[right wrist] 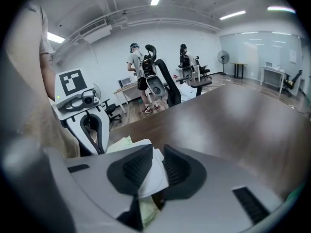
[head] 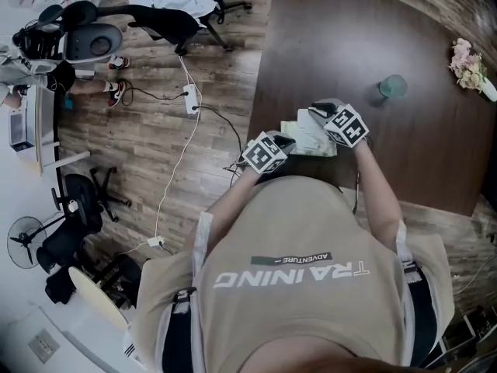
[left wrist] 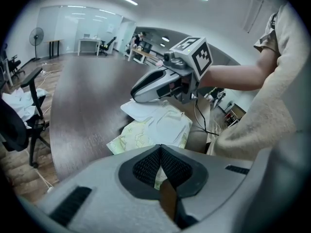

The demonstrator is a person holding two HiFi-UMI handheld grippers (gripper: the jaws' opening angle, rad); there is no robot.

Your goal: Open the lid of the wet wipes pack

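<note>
Your wet wipes pack (head: 314,140) sits on the dark wood surface (head: 349,37), right at the near edge and close to the near-left corner, directly in front of you. It's pale green w/ a white top and lies flat.

Your left claw (left wrist: 160,149) is closed on the pack's near edge. The pads meet at the tips, w/ pale green wrapper showing in the gap just behind them. It points down at a slant from the left side of the pack.

Your right claw (right wrist: 154,154) is pinched on the white lid (right wrist: 154,176). The flap stands between the two dark pads, and more of the pack shows below it. In the left gripper view the lid spreads out as a white sheet off the pack's far end, under the right claw's nose. Can't tell how far it's peeled from the opening.

Both marker cubes sit close together over the pack, one on each side.

Other things: a teal cup (head: 392,86) stands well apart from the pack, toward the surface's middle-right. A bunch of pale flowers (head: 466,62) lies at the right edge. Office chairs and ppl are in the bkgd, beyond the far edge.
</note>
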